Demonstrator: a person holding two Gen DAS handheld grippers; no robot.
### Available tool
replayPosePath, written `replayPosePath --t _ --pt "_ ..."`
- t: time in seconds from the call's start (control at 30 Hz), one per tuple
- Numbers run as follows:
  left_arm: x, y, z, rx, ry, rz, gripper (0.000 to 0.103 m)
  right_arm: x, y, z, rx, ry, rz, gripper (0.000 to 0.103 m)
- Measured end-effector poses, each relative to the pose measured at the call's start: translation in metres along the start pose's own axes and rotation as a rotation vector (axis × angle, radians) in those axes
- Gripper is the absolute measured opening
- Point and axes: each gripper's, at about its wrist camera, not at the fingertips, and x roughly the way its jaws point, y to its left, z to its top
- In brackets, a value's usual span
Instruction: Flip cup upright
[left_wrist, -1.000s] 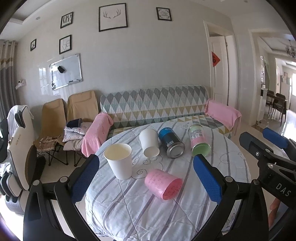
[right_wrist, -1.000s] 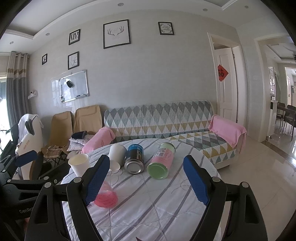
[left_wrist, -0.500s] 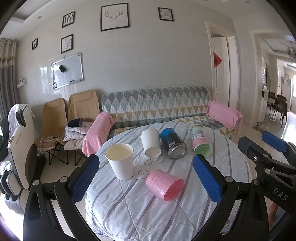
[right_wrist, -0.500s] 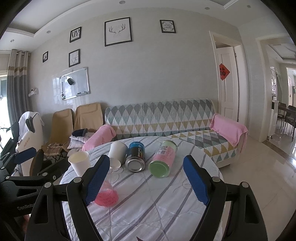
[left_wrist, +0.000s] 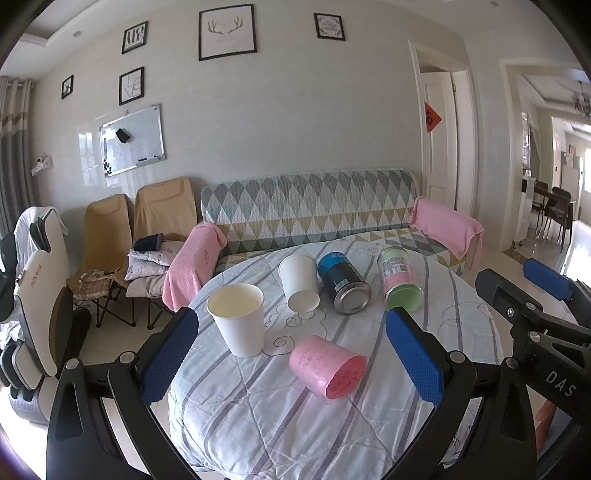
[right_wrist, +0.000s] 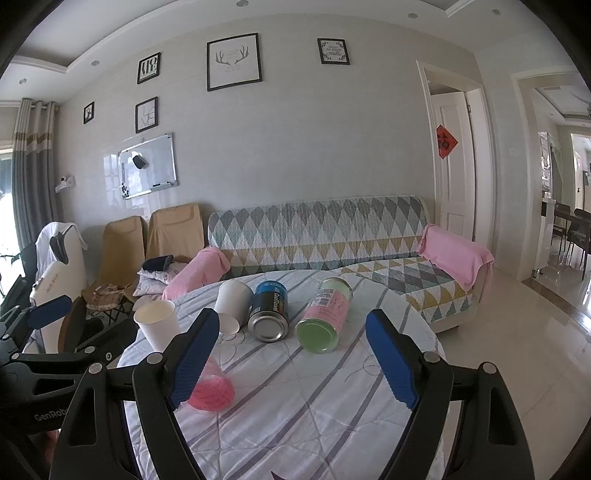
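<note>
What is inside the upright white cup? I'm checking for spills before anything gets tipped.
The upright white cup shows only a bare cream inner wall below its rim in the left wrist view. Its bottom is hidden by the near wall, so contents cannot be ruled out.

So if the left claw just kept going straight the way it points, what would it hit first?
Probably the pink cup, lying on its side on the table just ahead, between the open left claw fingers. Depth is unclear: a higher path might pass over it toward the tipped white cup.
</note>
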Motion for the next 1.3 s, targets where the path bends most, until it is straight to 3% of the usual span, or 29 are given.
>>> replayPosePath --t 1.3 --pt "0.0080 0.0015 -0.0064 -0.017 -0.011 0.020 0.103 -0.0003 -0.0004 -0.0004 -0.024 -0.005 0.003 0.083"
